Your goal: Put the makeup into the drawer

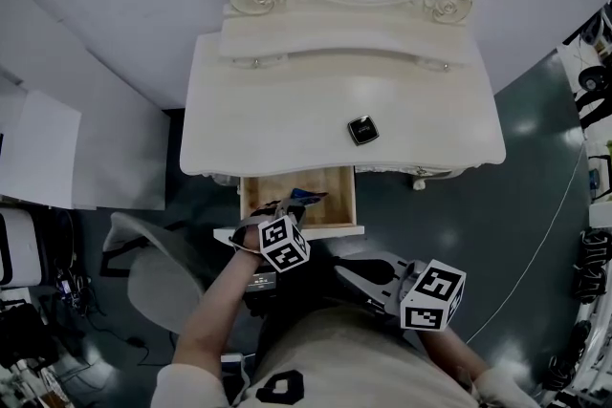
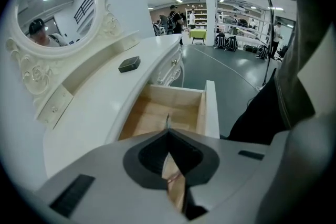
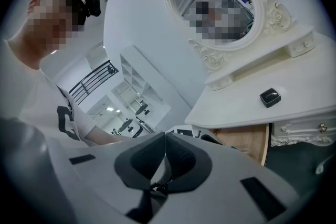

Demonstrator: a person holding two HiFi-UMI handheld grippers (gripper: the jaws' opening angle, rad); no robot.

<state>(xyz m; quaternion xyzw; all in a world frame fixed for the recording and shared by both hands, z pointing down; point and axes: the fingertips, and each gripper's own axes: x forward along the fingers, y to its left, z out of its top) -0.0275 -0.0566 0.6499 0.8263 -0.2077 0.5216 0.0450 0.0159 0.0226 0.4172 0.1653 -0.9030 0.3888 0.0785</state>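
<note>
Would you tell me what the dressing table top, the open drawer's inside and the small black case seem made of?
Dressing table top: probably painted wood, smooth matte white, grain hidden. Drawer inside: bare light wood or plywood, tan, unpainted. Small black case: likely glossy plastic, given its sheen.

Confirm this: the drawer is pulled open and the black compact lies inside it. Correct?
No. The drawer is pulled open, but the black compact lies on the tabletop, not inside the drawer. The head view shows it.
</note>
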